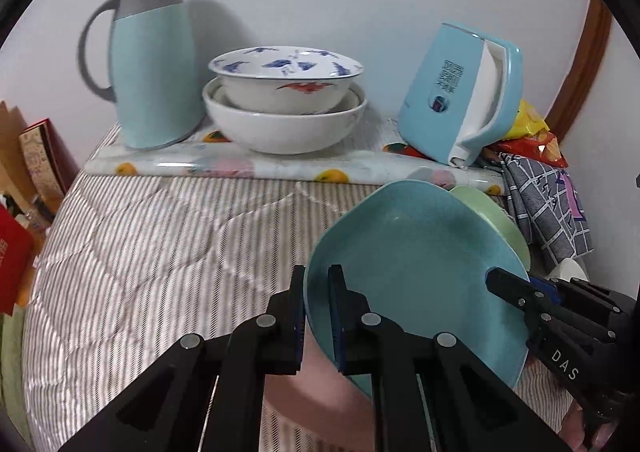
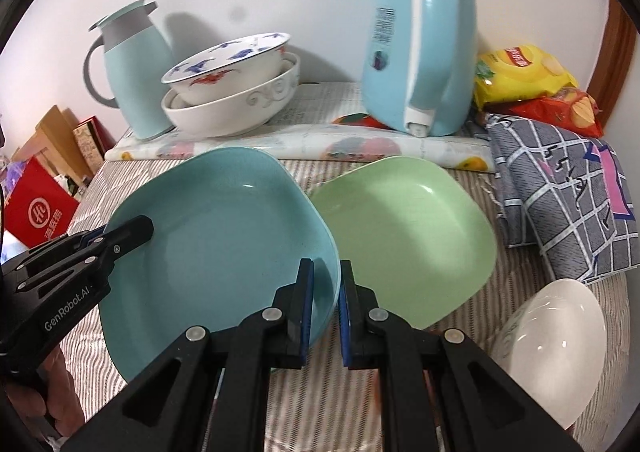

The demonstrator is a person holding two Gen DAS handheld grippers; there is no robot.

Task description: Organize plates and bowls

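Both tongs are clamped on the same blue plate (image 2: pixel 224 248), one on each side of it. In the right wrist view the right tongs (image 2: pixel 326 312) are nearly closed, their blue pads pinching the plate's rim at about 4 o'clock of the plate, the rim passing between the two fingers. The left tongs (image 2: pixel 132 230) come in from 9 o'clock and bite the opposite rim, with a hand (image 2: pixel 44 404) partly visible behind them at 7 o'clock of the frame.

In the left wrist view the left tongs (image 1: pixel 316 316) are likewise drawn almost together on the plate's rim (image 1: pixel 416 272), which stands steeply tilted, and the right tongs (image 1: pixel 508 288) grip its far edge at 3 o'clock.

A green plate (image 2: pixel 404 236) lies just beside the blue one at its 3 o'clock, its near edge tucked under the blue rim as far as can be told. A white bowl (image 2: pixel 552 352) sits at 4 o'clock of the frame on the striped quilt (image 2: pixel 500 292).

At 12 o'clock, on a fruit-patterned board (image 2: pixel 280 142), a painted bowl (image 2: pixel 232 64) is nested in a larger white bowl (image 2: pixel 236 108), between a blue jug (image 2: pixel 132 68) and a blue kettle (image 2: pixel 420 52). Snack bags (image 2: pixel 528 80) and a checked cloth (image 2: pixel 568 196) lie at 2 o'clock.
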